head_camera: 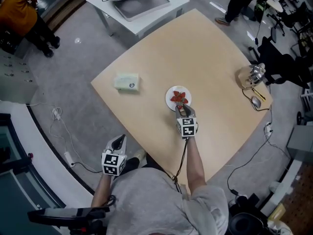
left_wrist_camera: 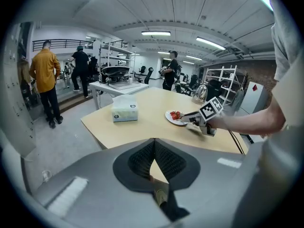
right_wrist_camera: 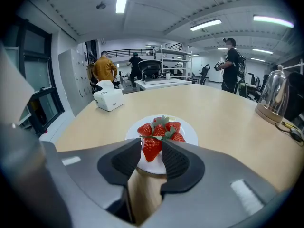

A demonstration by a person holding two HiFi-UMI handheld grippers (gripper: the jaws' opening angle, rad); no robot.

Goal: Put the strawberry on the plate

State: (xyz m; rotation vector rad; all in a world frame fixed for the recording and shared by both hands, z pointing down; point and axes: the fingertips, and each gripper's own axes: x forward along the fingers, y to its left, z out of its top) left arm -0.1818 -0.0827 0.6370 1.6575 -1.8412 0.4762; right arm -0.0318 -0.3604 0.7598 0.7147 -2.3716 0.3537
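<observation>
Pale wood desk (head_camera: 215, 58) in a big open workshop, its near edge running under the person's right forearm. The right tongs (right_wrist_camera: 152, 141) are clamped on a strawberry (right_wrist_camera: 151, 150), one pad against each side of it, over the near rim of a small white plate (right_wrist_camera: 192, 137). More strawberries (right_wrist_camera: 164, 128) lie heaped on the plate just behind it. The plate sits near the middle of the desk, well apart from every edge, with bare desktop on all sides. The cube (head_camera: 187, 127) on these tongs bears black-and-white square markers.

The left tongs (left_wrist_camera: 153, 144) are together at the tips and grip nothing; in the head view they hang off the desk, over the grey floor beside its near-left edge.

A white tissue box (head_camera: 126, 81) stands well to the plate's left, near the left edge; its round dark logo is too small to read. A glass dome (head_camera: 251, 75) stands close to the far right edge.
</observation>
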